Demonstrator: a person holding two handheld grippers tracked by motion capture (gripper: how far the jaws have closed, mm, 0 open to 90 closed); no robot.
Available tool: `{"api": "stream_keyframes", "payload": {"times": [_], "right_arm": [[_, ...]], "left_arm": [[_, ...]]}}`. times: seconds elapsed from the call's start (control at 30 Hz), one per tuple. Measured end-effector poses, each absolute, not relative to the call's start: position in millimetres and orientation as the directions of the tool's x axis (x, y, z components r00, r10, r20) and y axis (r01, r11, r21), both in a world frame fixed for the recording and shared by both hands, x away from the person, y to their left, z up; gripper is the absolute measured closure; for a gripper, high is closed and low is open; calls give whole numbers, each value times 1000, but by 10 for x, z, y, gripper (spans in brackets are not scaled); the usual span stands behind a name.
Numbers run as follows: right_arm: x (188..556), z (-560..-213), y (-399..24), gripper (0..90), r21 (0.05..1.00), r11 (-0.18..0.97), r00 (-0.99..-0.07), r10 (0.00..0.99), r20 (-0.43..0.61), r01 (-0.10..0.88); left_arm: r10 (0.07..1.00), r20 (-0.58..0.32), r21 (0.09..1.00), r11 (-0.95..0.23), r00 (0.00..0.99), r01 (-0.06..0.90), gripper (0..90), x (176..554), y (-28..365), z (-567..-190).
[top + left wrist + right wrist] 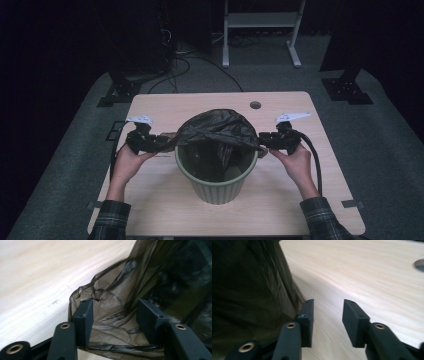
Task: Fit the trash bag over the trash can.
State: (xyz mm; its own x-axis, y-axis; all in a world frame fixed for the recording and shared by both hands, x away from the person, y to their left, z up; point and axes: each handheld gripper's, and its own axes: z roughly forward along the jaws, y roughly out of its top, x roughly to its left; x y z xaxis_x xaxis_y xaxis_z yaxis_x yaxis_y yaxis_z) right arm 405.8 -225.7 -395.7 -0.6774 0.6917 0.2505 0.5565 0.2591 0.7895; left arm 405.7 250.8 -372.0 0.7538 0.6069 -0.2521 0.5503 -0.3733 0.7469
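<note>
— Where's the bag?

— The black bag (216, 129) is draped over the green bin (216, 185) in the middle of the table (280, 200), its rim stretched out both ways.

— And your grippers?

— My left gripper (115, 315) stands parted, loose plastic lying between the jaws. My right gripper (327, 320) is parted too — nothing between them, bag just beside.

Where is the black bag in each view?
High view: bag at centre, draped over the green bin, on the table.
Left gripper view: bag fills centre and right, reaching between the jaws.
Right gripper view: bag covers the left side.
Shared landmark: the pale wooden table.
</note>
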Motion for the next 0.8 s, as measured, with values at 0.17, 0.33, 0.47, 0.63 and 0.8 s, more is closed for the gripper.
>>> {"api": "stream_keyframes", "payload": {"times": [0.17,0.33,0.47,0.63,0.8], "right_arm": [[3990,-3710,-2485,545,822,209,-663,706,248,530],[3834,-3485,-2616,538,851,180,-687,681,254,493],[3653,-3320,-2586,519,871,193,-753,606,256,452],[3444,-3153,-2419,490,894,221,-835,493,242,390],[3432,-3126,-2214,491,893,265,-861,461,214,364]], "left_arm": [[595,-238,763,-374,767,527,403,3954,2635,-3405],[583,-203,798,-366,786,478,340,3804,2713,-3148],[553,-196,814,-370,810,449,320,3699,2687,-3029],[519,-182,821,-387,835,420,328,3607,2595,-2950],[500,-182,829,-385,847,405,328,3571,2525,-2939]]}}
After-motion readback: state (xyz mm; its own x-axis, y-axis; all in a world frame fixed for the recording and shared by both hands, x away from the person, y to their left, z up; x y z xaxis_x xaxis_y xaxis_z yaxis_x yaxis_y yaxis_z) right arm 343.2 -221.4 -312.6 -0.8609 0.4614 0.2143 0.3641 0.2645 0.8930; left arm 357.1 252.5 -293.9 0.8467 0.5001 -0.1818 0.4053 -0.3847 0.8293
